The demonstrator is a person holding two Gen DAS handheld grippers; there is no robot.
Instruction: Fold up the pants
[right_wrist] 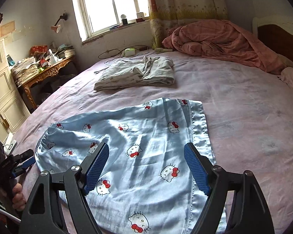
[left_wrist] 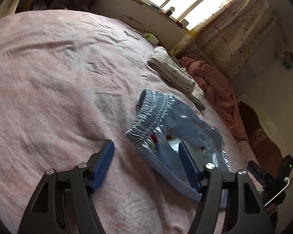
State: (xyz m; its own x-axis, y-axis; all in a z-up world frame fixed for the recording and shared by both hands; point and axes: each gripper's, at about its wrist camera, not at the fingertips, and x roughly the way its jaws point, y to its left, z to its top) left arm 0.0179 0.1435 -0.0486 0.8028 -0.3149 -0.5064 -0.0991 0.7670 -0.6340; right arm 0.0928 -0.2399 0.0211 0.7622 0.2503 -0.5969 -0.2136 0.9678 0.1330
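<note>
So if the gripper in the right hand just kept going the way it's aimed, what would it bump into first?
Most likely the blue cat-print pants. The right gripper angles down at them with open jaws, and the satin fills the gap between its fingers. The grey folded clothes lie farther back. Depth is hard to judge.

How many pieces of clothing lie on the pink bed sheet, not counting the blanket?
2. The blue cat-print pants lie spread near the front edge, under the right gripper. The folded grey garment lies further back, toward the window. The crumpled pink blanket may hide others.
</note>
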